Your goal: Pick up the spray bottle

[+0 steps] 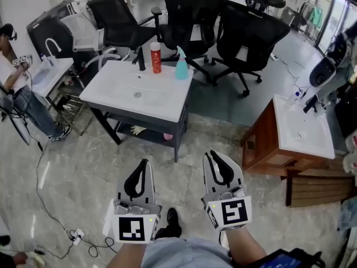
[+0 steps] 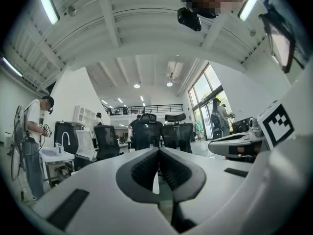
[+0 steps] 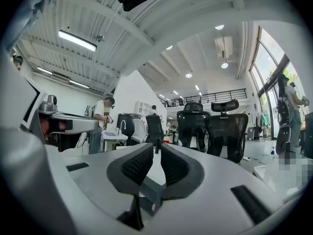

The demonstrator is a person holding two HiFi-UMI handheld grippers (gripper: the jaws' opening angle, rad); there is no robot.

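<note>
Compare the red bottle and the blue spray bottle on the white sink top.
The red bottle is a straight cylinder with a white cap; the spray bottle is pale blue, wide-based, tapering to a trigger head. The red bottle stands beside the black tap; the spray bottle stands further right, near a corner of the sink top. Both stand upright along the back edge.

Head view looks steeply down over left gripper (image 1: 145,162) and right gripper (image 1: 213,155) toward the sink table (image 1: 111,88) farther off; gripper views face level along jaws, all sharing black office chairs (image 1: 192,15).
</note>
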